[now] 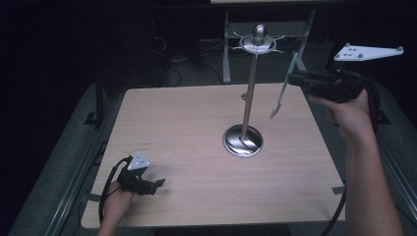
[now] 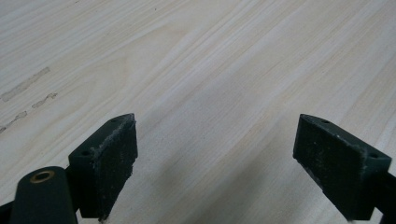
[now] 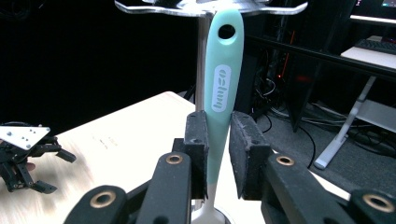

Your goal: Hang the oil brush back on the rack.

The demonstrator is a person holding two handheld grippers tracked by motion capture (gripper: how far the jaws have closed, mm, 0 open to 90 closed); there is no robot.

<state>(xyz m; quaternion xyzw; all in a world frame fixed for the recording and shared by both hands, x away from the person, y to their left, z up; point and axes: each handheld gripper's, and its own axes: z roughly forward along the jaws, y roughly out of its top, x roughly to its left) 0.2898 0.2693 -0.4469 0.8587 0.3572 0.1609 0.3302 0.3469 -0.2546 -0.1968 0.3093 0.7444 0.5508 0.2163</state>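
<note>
right gripper (image 3: 218,140) clenched on mint-green plastic-handled utensil (image 3: 222,88), hole end up | just below metal hook stand (image 1: 254,46), so hole can meet a hook | left gripper (image 2: 217,163) released, idle on wooden table (image 2: 210,70)

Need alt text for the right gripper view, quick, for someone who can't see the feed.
The right claw is shut on the mint-green handle of a utensil, held upright with its hanging hole just below the hooked top of a metal stand. At lower left, farther off, the left claw sits open on the wooden table.
</note>
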